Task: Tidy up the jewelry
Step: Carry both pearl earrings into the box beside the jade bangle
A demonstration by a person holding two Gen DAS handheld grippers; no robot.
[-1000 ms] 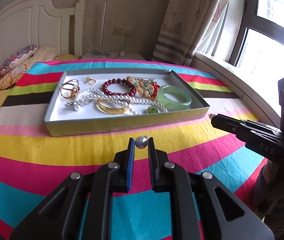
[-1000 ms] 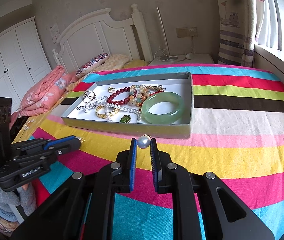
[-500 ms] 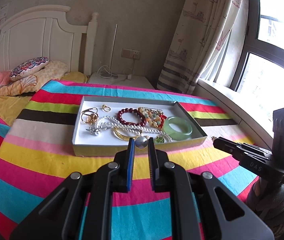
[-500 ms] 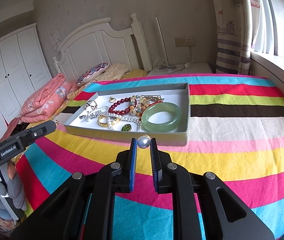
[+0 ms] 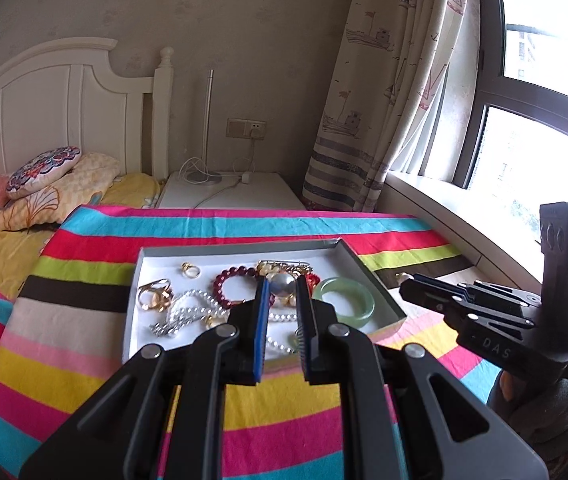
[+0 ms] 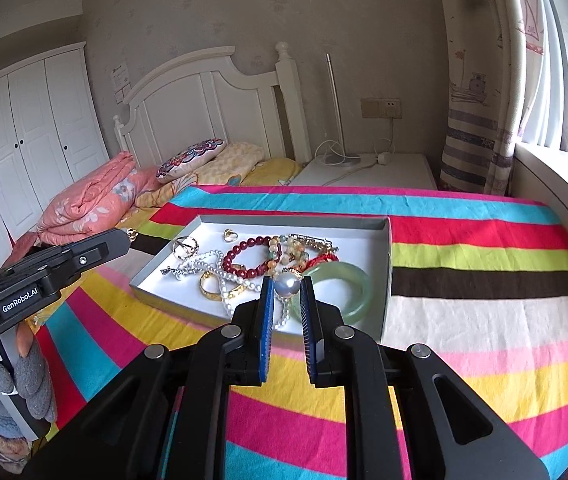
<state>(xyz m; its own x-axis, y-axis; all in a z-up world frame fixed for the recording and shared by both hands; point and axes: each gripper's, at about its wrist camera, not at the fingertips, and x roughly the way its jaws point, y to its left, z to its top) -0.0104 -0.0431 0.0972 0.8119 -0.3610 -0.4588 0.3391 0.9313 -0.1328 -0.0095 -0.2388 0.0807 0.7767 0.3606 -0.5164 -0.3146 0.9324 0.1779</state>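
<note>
Both cams lifted and pulled back over last second: left hand-held gripper (image 5: 282, 286) and right hand-held gripper (image 6: 287, 285) each stay clamped on a pearl earring (image 6: 287, 284), now mid-frame over the tray (image 6: 385, 264) on the bed, likely drop-off next.

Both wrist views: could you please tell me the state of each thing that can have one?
Left claw, shut on left pearl.
Right claw, shut on right pearl.
Tray, open-topped, holding jewelry.
Green bangle, lying flat in the tray.
Wardrobe doors, shut.
Curtain, drawn aside.
</note>
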